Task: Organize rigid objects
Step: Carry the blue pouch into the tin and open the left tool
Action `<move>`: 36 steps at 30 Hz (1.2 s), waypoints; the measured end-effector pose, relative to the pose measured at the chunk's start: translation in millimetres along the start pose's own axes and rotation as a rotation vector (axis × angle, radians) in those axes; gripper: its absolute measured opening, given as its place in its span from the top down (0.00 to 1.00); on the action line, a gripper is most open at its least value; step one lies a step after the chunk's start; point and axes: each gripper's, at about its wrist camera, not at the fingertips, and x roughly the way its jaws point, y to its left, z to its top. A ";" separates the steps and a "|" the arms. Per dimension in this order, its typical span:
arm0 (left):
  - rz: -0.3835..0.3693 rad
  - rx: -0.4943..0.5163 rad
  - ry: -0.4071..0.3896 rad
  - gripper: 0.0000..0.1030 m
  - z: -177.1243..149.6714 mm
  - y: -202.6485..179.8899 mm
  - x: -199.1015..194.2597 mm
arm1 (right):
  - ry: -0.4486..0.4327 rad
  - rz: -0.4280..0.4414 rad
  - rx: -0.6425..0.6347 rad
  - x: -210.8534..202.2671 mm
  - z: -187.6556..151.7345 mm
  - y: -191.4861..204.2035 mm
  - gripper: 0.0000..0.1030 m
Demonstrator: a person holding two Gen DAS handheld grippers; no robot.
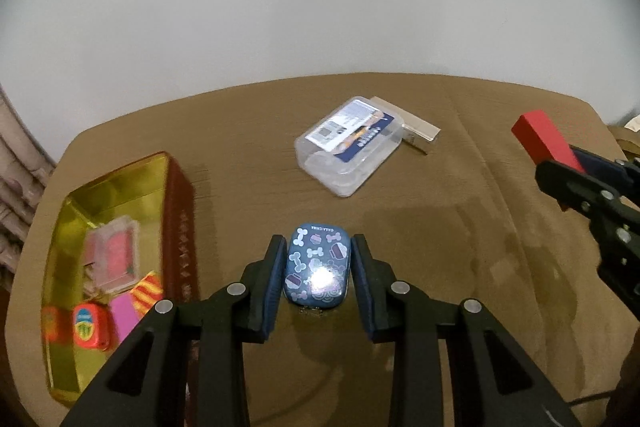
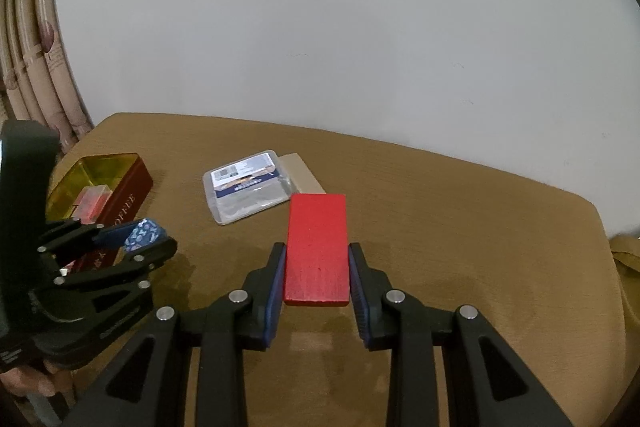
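Note:
My left gripper (image 1: 318, 251) is shut on a small blue tin (image 1: 317, 269) printed with bones and cupcakes, held above the brown table (image 1: 440, 247). It also shows in the right wrist view (image 2: 144, 233) at the left. My right gripper (image 2: 317, 263) is shut on a flat red block (image 2: 316, 247), held above the table; the block also shows in the left wrist view (image 1: 540, 139) at the right. An open red coffee tin with a gold inside (image 1: 176, 211) stands at the left, holding several small items.
A clear plastic box with a printed card (image 1: 348, 143) lies mid-table, overlapping a silver-beige flat box (image 1: 420, 131). In the coffee tin lie a clear pink case (image 1: 114, 253), an orange tape measure (image 1: 90, 325) and a pink piece (image 1: 124, 319). A white wall stands behind.

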 end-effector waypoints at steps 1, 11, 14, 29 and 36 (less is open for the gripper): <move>-0.002 -0.003 0.003 0.72 -2.5 2.9 -4.5 | -0.001 0.002 -0.001 0.0 0.1 1.6 0.71; 0.023 -0.028 -0.030 0.72 -4.8 52.3 -43.1 | -0.018 0.012 -0.028 -13.5 -2.5 21.1 0.71; 0.045 -0.037 -0.028 0.72 -5.5 63.1 -48.7 | -0.017 0.014 -0.031 -15.9 -4.6 25.5 0.71; 0.156 -0.132 -0.029 0.72 -16.5 146.2 -53.0 | -0.011 0.015 -0.047 -19.1 -7.8 49.6 0.71; 0.196 -0.183 0.007 0.72 -22.3 181.2 -39.6 | -0.009 0.025 -0.059 -17.3 -7.9 61.1 0.71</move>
